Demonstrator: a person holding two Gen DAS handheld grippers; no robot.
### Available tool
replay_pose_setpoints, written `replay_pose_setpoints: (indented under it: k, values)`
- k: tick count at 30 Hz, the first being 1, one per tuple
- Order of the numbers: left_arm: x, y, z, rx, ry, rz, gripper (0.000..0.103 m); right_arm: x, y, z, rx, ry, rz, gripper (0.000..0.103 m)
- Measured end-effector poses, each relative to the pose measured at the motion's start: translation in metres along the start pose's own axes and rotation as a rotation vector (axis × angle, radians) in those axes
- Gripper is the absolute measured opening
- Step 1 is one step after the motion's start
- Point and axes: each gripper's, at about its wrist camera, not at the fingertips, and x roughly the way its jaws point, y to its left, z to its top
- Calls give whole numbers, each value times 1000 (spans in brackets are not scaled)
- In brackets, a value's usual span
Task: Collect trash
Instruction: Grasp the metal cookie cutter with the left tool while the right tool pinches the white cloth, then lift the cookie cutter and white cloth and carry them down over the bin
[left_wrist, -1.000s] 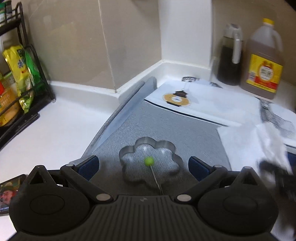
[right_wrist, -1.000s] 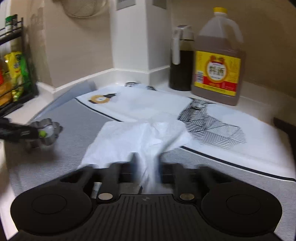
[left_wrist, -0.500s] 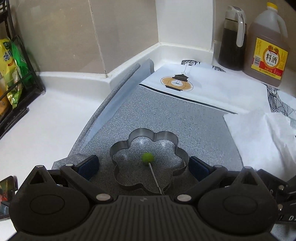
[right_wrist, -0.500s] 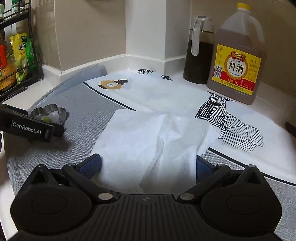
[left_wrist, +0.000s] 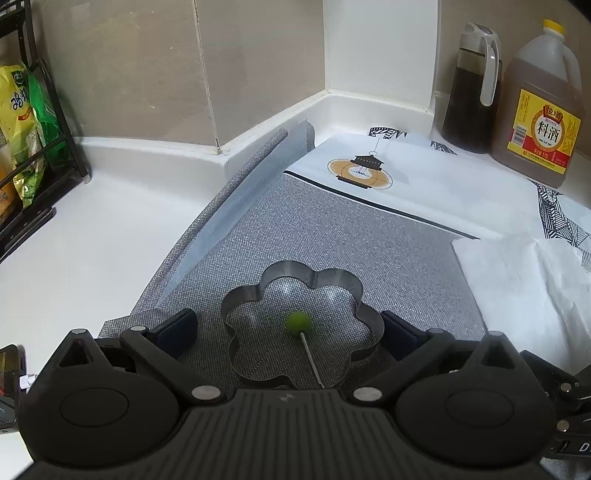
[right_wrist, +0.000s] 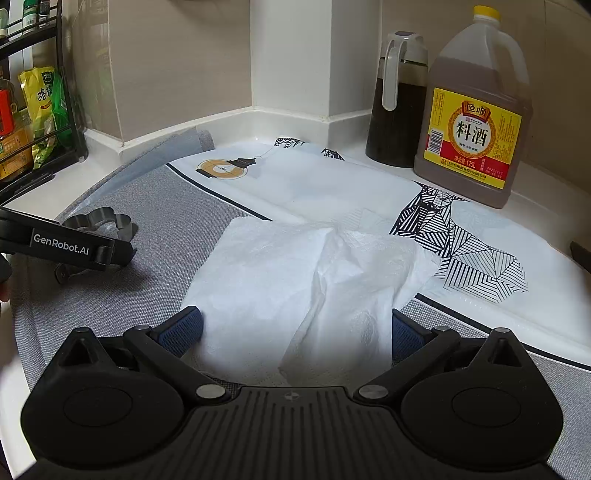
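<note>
Tissue (right_wrist: 295, 280) lay crumpled on mat (right_wrist: 166, 206), flanked by right gripper (right_wrist: 293, 328), jaws just spread wide, touching nothing, likely lining up grab. Left gripper (left_wrist: 286, 330) spread around mold (left_wrist: 295, 325), gripping nothing.

Tissue (right_wrist: 295, 280) right of mould (right_wrist: 99, 221)

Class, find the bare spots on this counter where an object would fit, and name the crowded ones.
Free: white counter between rack and grey mat; mat between flower mould and lantern print. Crowded: corner with jug and dark bottle; tissue.
</note>
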Motion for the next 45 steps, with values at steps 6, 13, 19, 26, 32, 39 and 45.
replay_pose_setpoints:
  k: [6, 13, 19, 26, 32, 39, 45]
  values:
    - [-7, 0, -3, 14, -14, 25, 95, -1, 0, 0, 2, -7, 2, 101]
    - [-36, 2, -4, -12, -85, 21, 84, -13, -15, -2, 106, -85, 107, 4]
    - [-63, -2, -2, -8, -130, -13, 85, -28, -14, -3, 126, -206, 158, 4]
    - [-96, -9, -14, 24, -181, -25, 85, -47, -9, -4, 82, -332, 164, 4]
    - [-139, -6, -34, 20, -203, -2, 85, -67, -5, -8, 63, -434, 197, 4]
    - [-219, 12, -97, 28, -217, 23, 85, -133, -2, -33, 130, -437, 248, 4]
    - [-287, 31, -175, -14, -196, 35, 85, -223, 19, -76, 43, -432, 303, 4]
